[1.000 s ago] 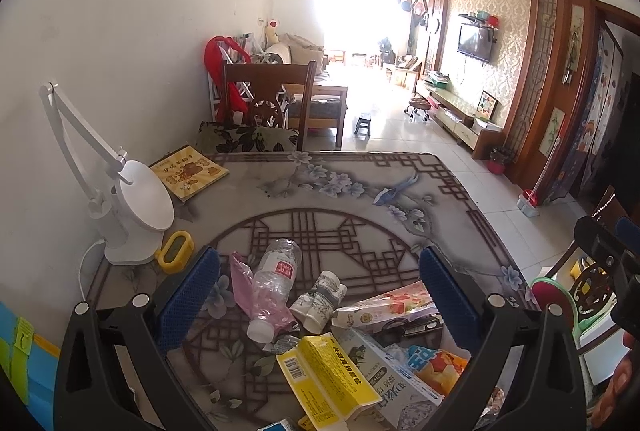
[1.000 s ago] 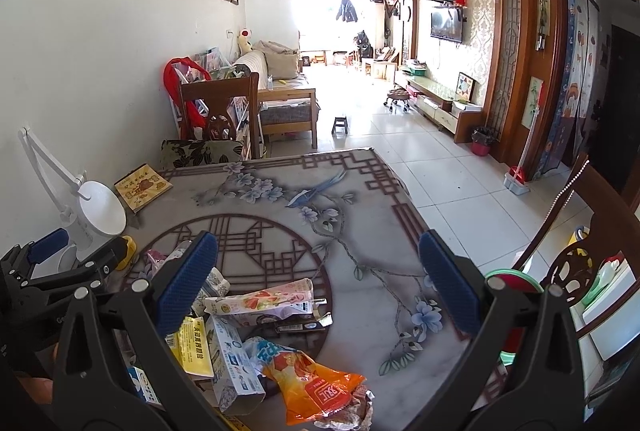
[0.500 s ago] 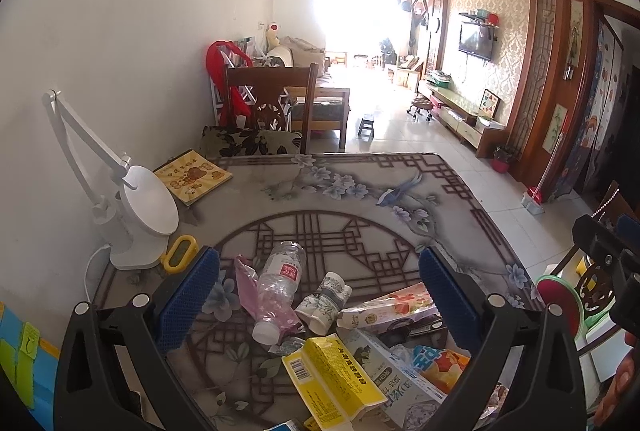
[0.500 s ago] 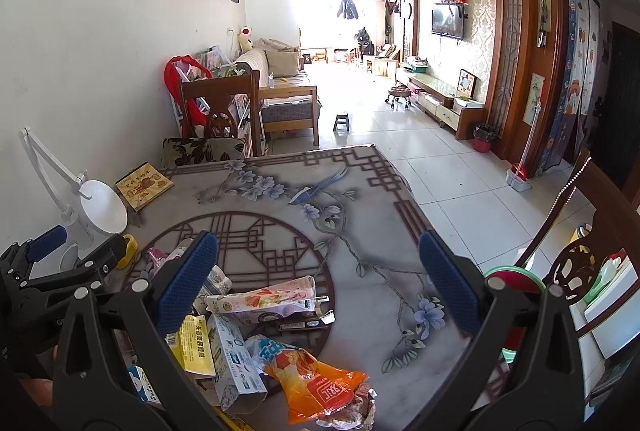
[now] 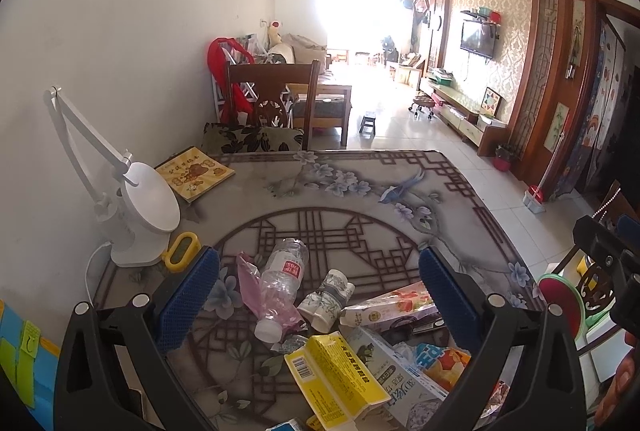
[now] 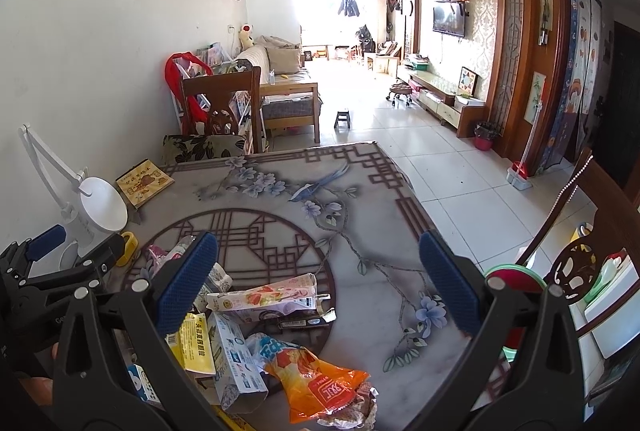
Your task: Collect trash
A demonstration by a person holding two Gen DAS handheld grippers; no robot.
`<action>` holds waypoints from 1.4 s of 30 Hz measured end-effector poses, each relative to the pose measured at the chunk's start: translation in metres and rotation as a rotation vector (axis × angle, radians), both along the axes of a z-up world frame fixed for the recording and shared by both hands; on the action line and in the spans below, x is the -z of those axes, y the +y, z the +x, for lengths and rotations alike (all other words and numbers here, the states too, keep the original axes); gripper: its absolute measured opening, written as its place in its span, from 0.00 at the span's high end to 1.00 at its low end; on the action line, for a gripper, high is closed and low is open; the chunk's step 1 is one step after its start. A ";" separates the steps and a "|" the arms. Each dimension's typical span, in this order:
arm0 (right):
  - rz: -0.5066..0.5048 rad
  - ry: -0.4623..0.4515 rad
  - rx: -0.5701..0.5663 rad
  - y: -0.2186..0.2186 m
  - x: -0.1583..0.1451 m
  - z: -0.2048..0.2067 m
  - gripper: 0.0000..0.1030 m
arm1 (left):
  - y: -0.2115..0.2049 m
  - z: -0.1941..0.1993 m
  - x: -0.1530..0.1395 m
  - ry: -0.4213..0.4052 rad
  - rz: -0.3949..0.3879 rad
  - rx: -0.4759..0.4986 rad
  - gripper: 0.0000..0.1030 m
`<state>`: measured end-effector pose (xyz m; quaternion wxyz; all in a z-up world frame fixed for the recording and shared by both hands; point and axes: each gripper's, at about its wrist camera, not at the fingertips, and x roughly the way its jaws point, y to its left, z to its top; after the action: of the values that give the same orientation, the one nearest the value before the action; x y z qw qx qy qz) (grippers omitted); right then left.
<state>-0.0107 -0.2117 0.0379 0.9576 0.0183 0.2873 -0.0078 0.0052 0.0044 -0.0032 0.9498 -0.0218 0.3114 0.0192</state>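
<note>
Here both grippers are hovering above a patterned table (image 5: 400,191) strewn with trash, and neither is touching anything. The left gripper (image 5: 320,295) is holding its blue-padded jaws spread wide, with nothing between them but the litter lying below on the table. The right gripper (image 6: 318,281) is likewise gaping open and empty, and sitting to the right of the left one, whose black frame is showing at the left edge of the right wrist view.

The trash is lying in a loose heap at the near end of the table. A crushed clear plastic bottle (image 5: 282,283) with a red label is resting on its side, partly over a pink wrapper (image 5: 250,287). Just beside it, a squashed paper cup (image 5: 326,297) is lying tipped over. A long pink carton (image 6: 264,297) is lying flat beyond a yellow box (image 5: 336,377) and a pale box (image 6: 234,355) that are overlapping each other. An orange snack bag (image 6: 320,379) is sitting nearest the right gripper, with what may be crumpled foil at its lower edge, though the fisheye blurs that part.

A white desk lamp (image 5: 136,211) is standing by the wall, with a yellow clip-like object (image 5: 182,251) touching its base and a yellow book (image 5: 194,173) lying well apart from the heap. A wooden chair (image 5: 272,103) is standing at the far side.
</note>
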 end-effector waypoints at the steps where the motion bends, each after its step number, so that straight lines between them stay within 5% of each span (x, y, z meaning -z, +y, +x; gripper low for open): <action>1: -0.001 0.000 0.000 0.000 0.000 0.000 0.04 | 0.000 0.000 0.000 -0.001 0.000 0.001 0.08; 18: 0.003 0.036 -0.014 -0.002 0.016 0.006 0.03 | 0.014 0.003 0.015 0.039 -0.020 -0.038 0.08; 26: 0.021 0.229 -0.192 0.009 0.071 0.048 0.03 | 0.069 0.013 0.063 0.193 -0.112 -0.109 0.08; 37: -0.586 0.469 -0.666 0.091 0.163 0.125 0.05 | 0.090 0.059 0.105 0.316 -0.156 -0.048 0.18; 39: -0.636 0.482 -0.701 0.100 0.177 0.129 0.12 | 0.089 0.075 0.116 0.353 -0.173 -0.010 0.24; 42: -0.641 0.514 -0.730 0.108 0.192 0.136 0.52 | 0.080 0.098 0.130 0.400 -0.178 0.051 0.35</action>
<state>0.1256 -0.1038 -0.1536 0.7547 -0.3777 0.4829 0.2337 0.1032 0.0846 -0.1336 0.8636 -0.0932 0.4947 -0.0286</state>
